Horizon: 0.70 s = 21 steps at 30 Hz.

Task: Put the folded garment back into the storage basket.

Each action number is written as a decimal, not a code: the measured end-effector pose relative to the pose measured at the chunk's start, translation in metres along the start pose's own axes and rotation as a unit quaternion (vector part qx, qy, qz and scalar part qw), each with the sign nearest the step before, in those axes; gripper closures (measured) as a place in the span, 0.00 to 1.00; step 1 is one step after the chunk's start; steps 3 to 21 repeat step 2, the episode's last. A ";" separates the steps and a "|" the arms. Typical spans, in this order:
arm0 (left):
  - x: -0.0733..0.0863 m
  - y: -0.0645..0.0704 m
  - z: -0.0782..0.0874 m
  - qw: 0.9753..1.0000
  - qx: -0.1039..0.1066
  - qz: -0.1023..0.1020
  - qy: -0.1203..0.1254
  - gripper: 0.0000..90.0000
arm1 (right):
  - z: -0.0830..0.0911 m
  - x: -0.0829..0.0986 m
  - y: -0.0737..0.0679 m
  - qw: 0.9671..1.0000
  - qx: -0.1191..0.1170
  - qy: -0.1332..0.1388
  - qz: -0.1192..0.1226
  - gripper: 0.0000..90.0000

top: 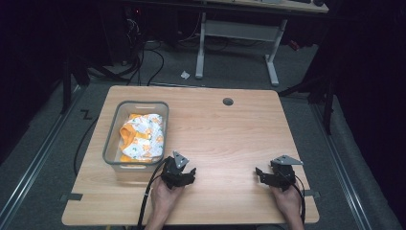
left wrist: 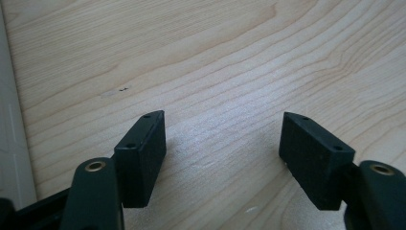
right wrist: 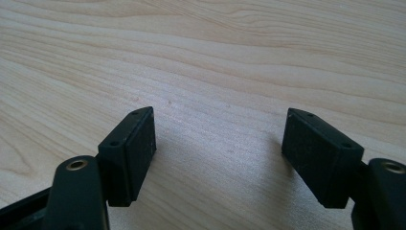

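Note:
A clear plastic bin (top: 114, 140) stands on the left part of the wooden table (top: 225, 129). Inside it lies a crumpled white and orange patterned cloth (top: 142, 136). My left gripper (top: 184, 173) rests low over the table just right of the bin's near corner, held in a hand. Its jaws stand wide apart in the left gripper view (left wrist: 222, 143), with bare wood between them. My right gripper (top: 268, 176) sits near the table's front right, also held in a hand. It is open as well (right wrist: 219, 141), with nothing between its jaws.
A round cable hole (top: 228, 101) sits near the table's far edge. A pale edge of the bin (left wrist: 12, 143) shows at the left of the left gripper view. Beyond the table stand a white desk frame (top: 237, 43) and floor cables (top: 143, 57).

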State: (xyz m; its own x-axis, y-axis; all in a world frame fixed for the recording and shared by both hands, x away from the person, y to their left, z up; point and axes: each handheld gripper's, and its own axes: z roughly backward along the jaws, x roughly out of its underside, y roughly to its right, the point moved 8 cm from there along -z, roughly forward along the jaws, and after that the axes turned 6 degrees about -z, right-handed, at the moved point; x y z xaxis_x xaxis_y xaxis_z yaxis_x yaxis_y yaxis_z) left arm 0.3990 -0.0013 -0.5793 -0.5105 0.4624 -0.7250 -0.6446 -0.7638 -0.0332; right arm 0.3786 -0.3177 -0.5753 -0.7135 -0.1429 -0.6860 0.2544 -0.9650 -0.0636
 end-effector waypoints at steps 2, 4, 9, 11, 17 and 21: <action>0.000 0.000 0.000 1.000 0.000 0.000 -0.001 0.35 | 0.000 0.000 0.000 1.000 0.000 0.000 -0.001 0.31; 0.000 0.000 0.000 1.000 0.000 0.000 -0.001 0.35 | 0.000 0.000 0.000 1.000 0.000 0.000 -0.001 0.31; 0.000 0.000 0.000 1.000 0.000 0.000 -0.001 0.35 | 0.000 0.000 0.000 1.000 0.000 0.000 -0.001 0.31; 0.000 0.000 0.000 1.000 0.000 0.000 -0.001 0.35 | 0.000 0.000 0.000 1.000 0.000 0.000 -0.001 0.31; 0.000 0.000 0.000 1.000 0.000 0.000 -0.001 0.35 | 0.000 0.000 0.000 1.000 0.000 0.000 -0.001 0.31; 0.000 0.000 0.000 1.000 0.000 0.000 -0.001 0.35 | 0.000 0.000 0.000 1.000 0.000 0.000 -0.001 0.31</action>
